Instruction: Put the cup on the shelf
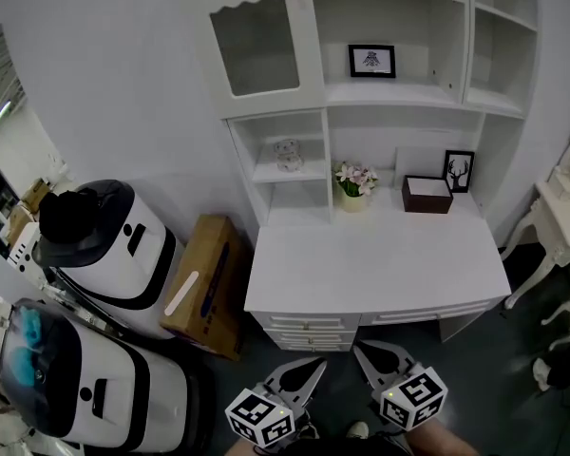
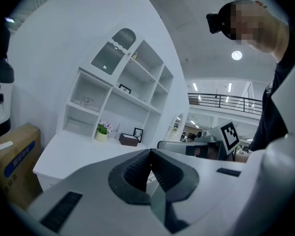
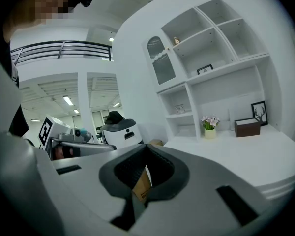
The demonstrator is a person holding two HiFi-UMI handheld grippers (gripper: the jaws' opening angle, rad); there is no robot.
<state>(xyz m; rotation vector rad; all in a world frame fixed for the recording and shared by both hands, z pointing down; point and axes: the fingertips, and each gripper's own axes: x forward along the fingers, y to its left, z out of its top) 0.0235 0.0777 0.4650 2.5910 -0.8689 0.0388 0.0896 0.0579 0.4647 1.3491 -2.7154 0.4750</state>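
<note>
We hold the left gripper (image 1: 309, 369) and right gripper (image 1: 366, 352) near us, both shut tight and empty, since the cup (image 1: 288, 155) already stands on the far left shelf (image 1: 266, 173).

The left gripper (image 1: 311, 366) was held low and close to the body, jaws pressed together on nothing. The right gripper (image 1: 367, 353) was just beside it, jaws likewise together.

wht wall (image 1: 123, 84) | wht desk (image 1: 380, 255) against it | dk floor (image 1: 513, 350) | cardboard box (image 1: 204, 283) by desk
</note>
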